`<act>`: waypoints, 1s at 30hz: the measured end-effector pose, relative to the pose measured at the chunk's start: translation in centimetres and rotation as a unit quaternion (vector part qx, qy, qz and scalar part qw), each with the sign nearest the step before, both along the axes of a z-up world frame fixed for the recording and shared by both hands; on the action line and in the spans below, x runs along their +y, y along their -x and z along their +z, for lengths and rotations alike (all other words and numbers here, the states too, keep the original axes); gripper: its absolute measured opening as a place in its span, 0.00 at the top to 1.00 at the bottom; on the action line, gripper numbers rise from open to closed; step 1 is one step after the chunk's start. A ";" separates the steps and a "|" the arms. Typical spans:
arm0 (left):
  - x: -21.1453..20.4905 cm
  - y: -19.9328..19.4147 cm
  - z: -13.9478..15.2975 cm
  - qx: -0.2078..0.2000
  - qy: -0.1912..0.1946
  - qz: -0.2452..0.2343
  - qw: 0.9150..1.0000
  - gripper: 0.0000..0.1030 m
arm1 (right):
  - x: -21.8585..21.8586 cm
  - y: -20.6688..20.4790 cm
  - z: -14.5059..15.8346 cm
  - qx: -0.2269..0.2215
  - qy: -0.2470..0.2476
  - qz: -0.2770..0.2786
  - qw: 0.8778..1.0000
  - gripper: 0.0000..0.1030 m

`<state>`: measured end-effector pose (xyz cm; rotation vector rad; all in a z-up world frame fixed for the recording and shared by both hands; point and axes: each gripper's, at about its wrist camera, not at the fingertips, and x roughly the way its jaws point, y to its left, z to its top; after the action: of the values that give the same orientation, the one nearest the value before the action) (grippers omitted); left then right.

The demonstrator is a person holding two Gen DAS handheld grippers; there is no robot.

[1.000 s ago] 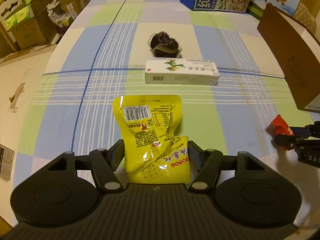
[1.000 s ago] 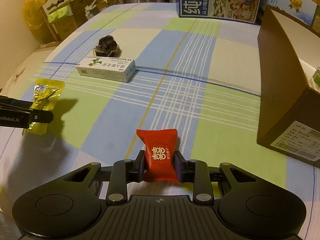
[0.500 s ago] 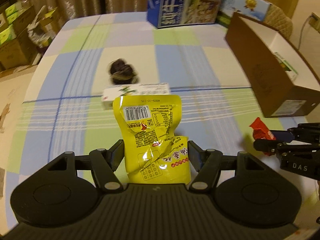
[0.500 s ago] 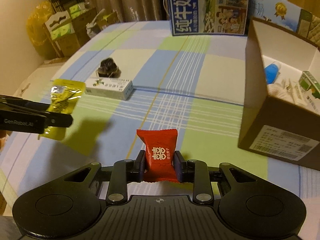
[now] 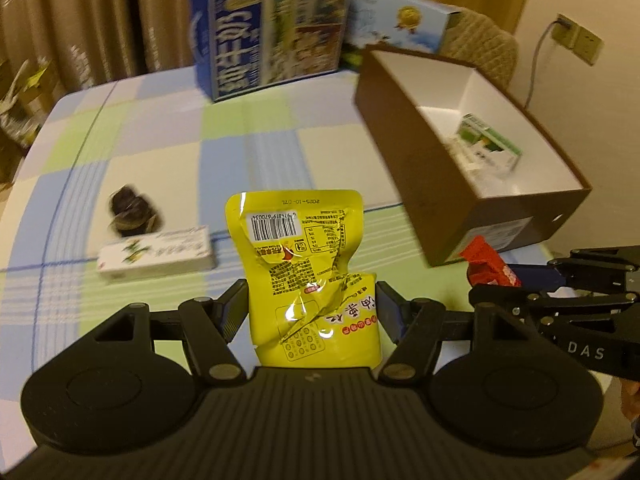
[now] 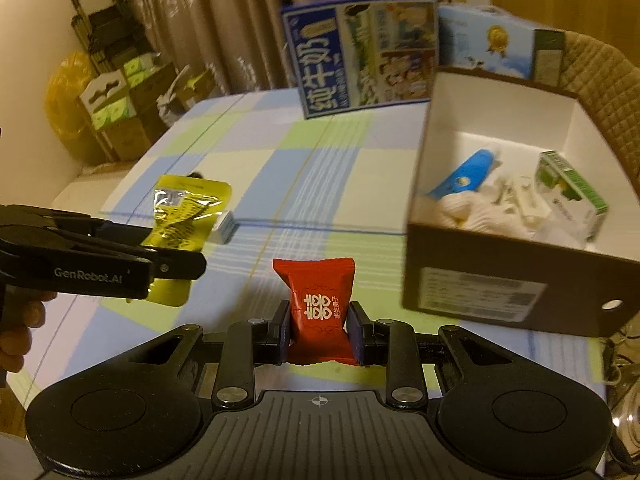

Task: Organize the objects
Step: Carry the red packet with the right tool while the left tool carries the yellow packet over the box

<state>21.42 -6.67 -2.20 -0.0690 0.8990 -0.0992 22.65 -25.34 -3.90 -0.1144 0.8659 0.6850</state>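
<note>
Left gripper (image 5: 312,308) clamped on the yellow snack pouch (image 5: 308,272), barcode end sticking up past the fingers, pouch held in the air above the checked tablecloth (image 5: 248,152). Right gripper (image 6: 319,326) clamped on the red candy packet (image 6: 318,304), fingers narrow, packet upright and also off the table. Brown cardboard box (image 6: 504,288) sits at the table's right edge, open top, white inside; it holds a green-and-white carton (image 6: 572,192), a blue pen-like item (image 6: 464,172) and some white bits I can't identify. White medicine box (image 5: 156,254) lies flat toward the left side of the table, dark bundle (image 5: 130,210) just behind it, blurred. Blue milk carton case (image 5: 272,28) stands at the far edge.
</note>
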 end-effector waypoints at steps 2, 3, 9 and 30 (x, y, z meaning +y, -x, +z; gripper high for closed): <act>-1.2 -0.5 0.5 -0.006 0.002 -0.011 1.000 0.39 | -1.1 -0.3 0.6 -0.004 -0.005 -0.009 1.000 0.74; -2.0 -0.8 0.8 -0.009 0.003 -0.017 1.000 0.39 | -1.8 -0.6 0.9 -0.007 -0.007 -0.015 1.000 0.74; -6.0 -2.7 1.9 -0.026 0.004 -0.052 0.998 0.39 | -5.8 -2.2 2.4 -0.023 -0.015 -0.051 0.998 0.74; -15.2 -11.3 4.2 -0.062 -0.002 -0.103 0.993 0.39 | -13.3 -10.5 5.6 -0.050 -0.054 -0.111 0.991 0.75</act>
<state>32.76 -21.91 2.05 0.0343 0.7798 -0.2902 33.14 -38.62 1.71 0.0443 0.7299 0.5117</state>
